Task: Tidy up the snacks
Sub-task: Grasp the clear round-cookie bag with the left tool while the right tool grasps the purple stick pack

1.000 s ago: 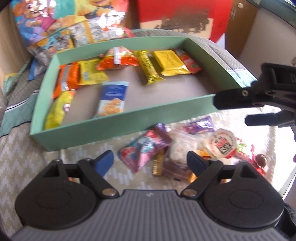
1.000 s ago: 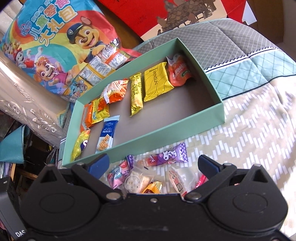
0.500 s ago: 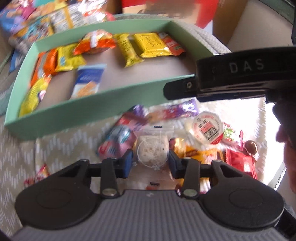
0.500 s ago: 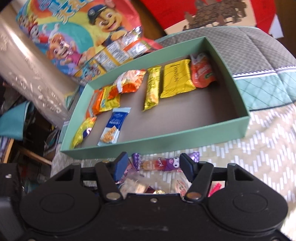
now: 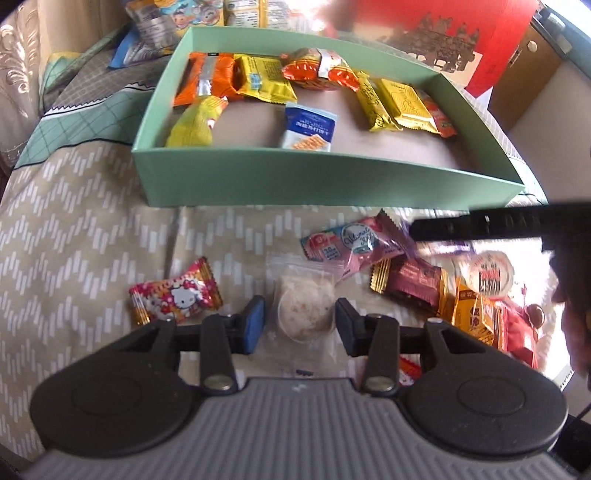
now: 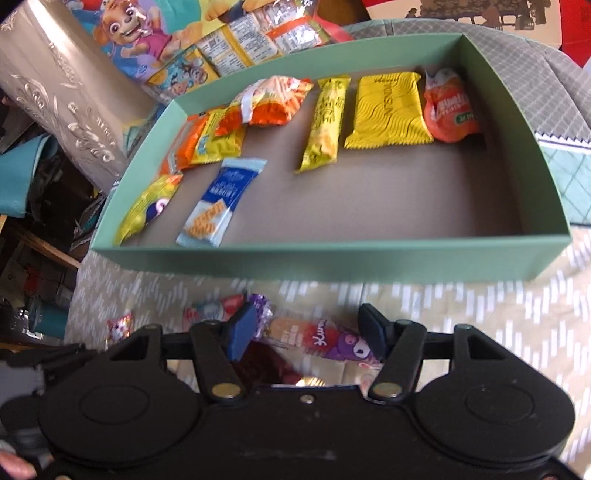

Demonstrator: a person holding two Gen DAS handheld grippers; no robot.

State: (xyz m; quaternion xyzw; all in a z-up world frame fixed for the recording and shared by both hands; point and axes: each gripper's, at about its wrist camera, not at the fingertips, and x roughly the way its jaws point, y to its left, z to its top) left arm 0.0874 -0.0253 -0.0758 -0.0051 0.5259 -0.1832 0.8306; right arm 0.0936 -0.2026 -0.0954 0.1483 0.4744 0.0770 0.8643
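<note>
A mint green box point(image 5: 325, 181) point(image 6: 332, 262) on the bed holds several wrapped snacks. Loose snacks lie in front of it. My left gripper point(image 5: 300, 326) has its jaws closed around a round pale cake in a clear packet point(image 5: 304, 310). My right gripper point(image 6: 308, 330) has its jaws closed around a purple and orange candy wrapper point(image 6: 325, 339); it shows in the left wrist view as a black bar point(image 5: 498, 223) over the pile. A Hello Kitty sweet point(image 5: 175, 295) lies left of my left gripper. A pink packet point(image 5: 351, 243) and a brown bar point(image 5: 410, 282) lie to the right.
A round white jelly cup point(image 5: 489, 273), orange and red packets point(image 5: 476, 317) sit at the right. A cartoon gift bag point(image 6: 207, 44) and a red box point(image 5: 443, 29) stand behind the green box. The patterned bedspread point(image 5: 85, 229) stretches left.
Both grippers have dropped lower toward the loose pile and their jaws have narrowed from wide open to closed on a snack each. The left view has shifted left, showing the Hello Kitty sweet.
</note>
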